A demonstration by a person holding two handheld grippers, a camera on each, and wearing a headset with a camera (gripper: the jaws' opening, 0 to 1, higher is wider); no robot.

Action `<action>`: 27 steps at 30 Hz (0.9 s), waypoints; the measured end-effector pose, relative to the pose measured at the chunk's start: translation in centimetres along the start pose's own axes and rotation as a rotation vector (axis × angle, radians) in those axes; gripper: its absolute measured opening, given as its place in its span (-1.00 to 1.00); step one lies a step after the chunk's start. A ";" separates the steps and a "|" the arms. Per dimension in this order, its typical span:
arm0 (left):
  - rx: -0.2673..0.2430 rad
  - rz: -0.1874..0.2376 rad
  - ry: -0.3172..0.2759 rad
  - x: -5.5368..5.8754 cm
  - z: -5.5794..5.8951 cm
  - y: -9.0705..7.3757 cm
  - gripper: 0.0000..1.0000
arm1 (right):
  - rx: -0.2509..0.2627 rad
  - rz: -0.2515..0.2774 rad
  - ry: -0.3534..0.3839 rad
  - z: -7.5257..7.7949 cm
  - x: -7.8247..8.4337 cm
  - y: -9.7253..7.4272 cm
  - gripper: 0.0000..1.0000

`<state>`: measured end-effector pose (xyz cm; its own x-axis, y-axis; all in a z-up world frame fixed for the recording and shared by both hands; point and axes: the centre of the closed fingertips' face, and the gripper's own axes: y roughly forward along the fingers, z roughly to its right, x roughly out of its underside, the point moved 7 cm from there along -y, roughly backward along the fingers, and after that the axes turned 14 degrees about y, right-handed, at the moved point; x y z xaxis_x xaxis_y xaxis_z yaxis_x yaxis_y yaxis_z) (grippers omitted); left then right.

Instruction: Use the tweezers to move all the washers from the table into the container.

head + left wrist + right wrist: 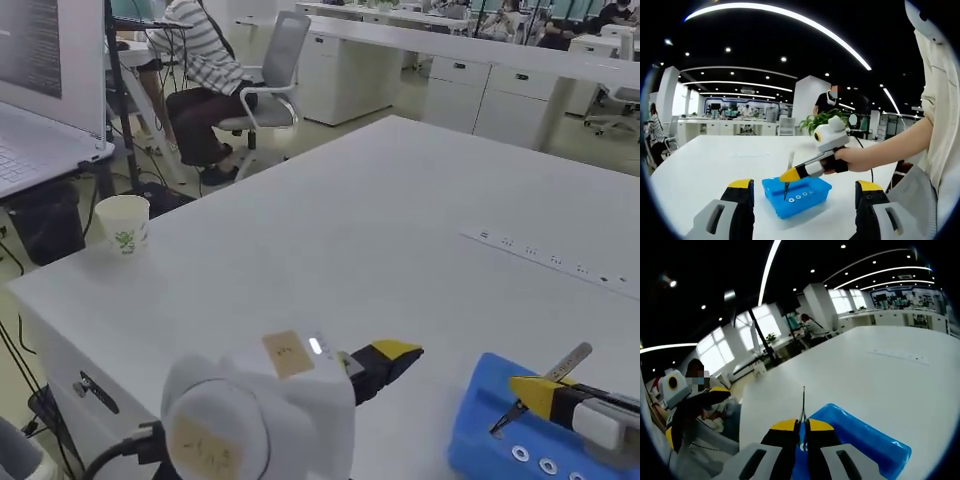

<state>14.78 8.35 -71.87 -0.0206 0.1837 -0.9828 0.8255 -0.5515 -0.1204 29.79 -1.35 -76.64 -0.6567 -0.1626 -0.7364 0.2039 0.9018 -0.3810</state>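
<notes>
The blue container (480, 435) stands on the white table at the lower right, with several white washers (521, 455) lying in a row inside it. My right gripper (537, 394) hovers over it, shut on metal tweezers (560, 366) whose tips point down into the container. In the right gripper view the jaws (802, 426) clamp the tweezers (803, 402) above the container (865, 440). My left gripper (392, 357) is held open just left of the container, nothing between its jaws. The left gripper view shows its own jaws (805, 186) wide apart, facing the container (812, 200), washers (801, 196) and right gripper (792, 175).
A paper cup (123, 222) stands near the table's left corner. A power strip (550, 262) runs along the right side. A laptop (35, 140) sits on a stand at the far left, and a person in a chair (205, 80) is beyond it.
</notes>
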 end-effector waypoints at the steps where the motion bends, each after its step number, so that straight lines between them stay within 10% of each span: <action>1: 0.000 0.000 -0.001 0.0 0.0 0.0 0.69 | 0.006 -0.004 0.000 0.1 0.1 0.1 -0.94; 27: 0.004 -0.029 -0.001 0.3 0.2 0.1 0.68 | 0.074 -0.079 -0.086 1.5 1.1 1.7 -0.94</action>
<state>14.75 8.20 -72.20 -0.0450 0.1988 -0.9790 0.8222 -0.5492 -0.1493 30.50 -0.58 -78.92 -0.6086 -0.2689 -0.7466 0.2086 0.8535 -0.4775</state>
